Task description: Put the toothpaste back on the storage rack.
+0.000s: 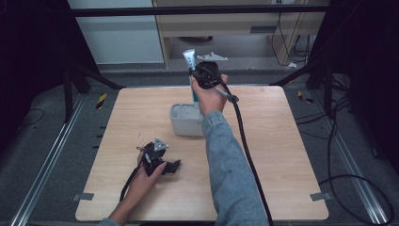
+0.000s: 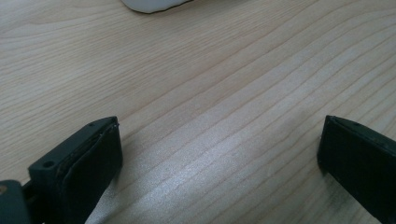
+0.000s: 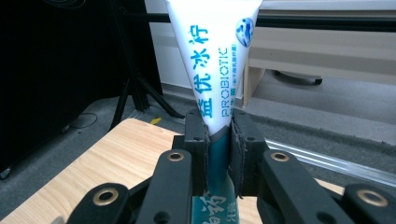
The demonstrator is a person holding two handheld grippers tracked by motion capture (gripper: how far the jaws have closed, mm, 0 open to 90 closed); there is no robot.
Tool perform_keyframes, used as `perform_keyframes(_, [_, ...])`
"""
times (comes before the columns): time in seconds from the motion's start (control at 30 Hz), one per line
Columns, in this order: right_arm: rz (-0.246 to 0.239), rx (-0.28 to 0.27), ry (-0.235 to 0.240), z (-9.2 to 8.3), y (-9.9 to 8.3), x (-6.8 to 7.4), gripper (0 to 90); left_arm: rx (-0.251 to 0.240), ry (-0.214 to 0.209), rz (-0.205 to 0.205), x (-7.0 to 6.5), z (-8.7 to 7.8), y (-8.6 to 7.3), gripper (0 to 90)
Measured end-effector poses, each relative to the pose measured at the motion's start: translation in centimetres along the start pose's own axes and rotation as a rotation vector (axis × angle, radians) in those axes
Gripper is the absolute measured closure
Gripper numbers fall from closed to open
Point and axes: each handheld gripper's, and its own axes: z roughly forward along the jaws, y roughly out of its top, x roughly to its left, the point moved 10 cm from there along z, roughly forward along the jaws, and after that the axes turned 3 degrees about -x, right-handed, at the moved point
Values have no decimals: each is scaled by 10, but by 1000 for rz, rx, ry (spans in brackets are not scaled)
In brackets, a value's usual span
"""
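A white and teal toothpaste tube [image 3: 212, 70] with blue print stands upright between the jaws of my right gripper [image 3: 218, 135], which is shut on it. In the high view the right gripper [image 1: 196, 75] holds the tube [image 1: 189, 59] up in the air above the far side of a pale grey rectangular box [image 1: 183, 125] at the table's middle. My left gripper [image 1: 173, 166] rests low over the wood at the near left, pointing right. Its jaws stand wide apart over bare tabletop, with the gripper [image 2: 219, 154] open and nothing between them.
The wooden table [image 1: 277, 155] has bare wood to the right and left of the box. A white rim [image 2: 149, 4] of the box shows at the top of the left gripper view. A black cable [image 1: 244, 136] trails from the right gripper along the sleeve. Dark stands flank the table's far corners.
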Motion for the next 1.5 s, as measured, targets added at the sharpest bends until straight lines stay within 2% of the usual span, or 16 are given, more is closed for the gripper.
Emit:
perform_keyframes(0.17, [4,-6,8,4,-1,8,789,1,-1,1,0,0,0,0])
perform_keyframes(0.3, [-7,-6,2,7,-2,8,788,1,-1,1,0,0,0,0])
perform_keyframes(0.37, [7,-9,6,9,-2,9,788,1,-2,1,0,0,0,0])
perform_keyframes(0.77, [-22,-6,24,15,-6,24,788,-1,-1,0,0,0,0,0])
perform_keyframes(0.87, [-43,13,33,20,-14,28,788,-1,-1,0,0,0,0,0])
perform_keyframes(1.03, [-43,24,27,25,-23,27,787,0,-2,1,0,0,0,0])
perform_keyframes(1.5, [-59,61,24,26,-49,28,787,0,-3,2,0,0,0,0])
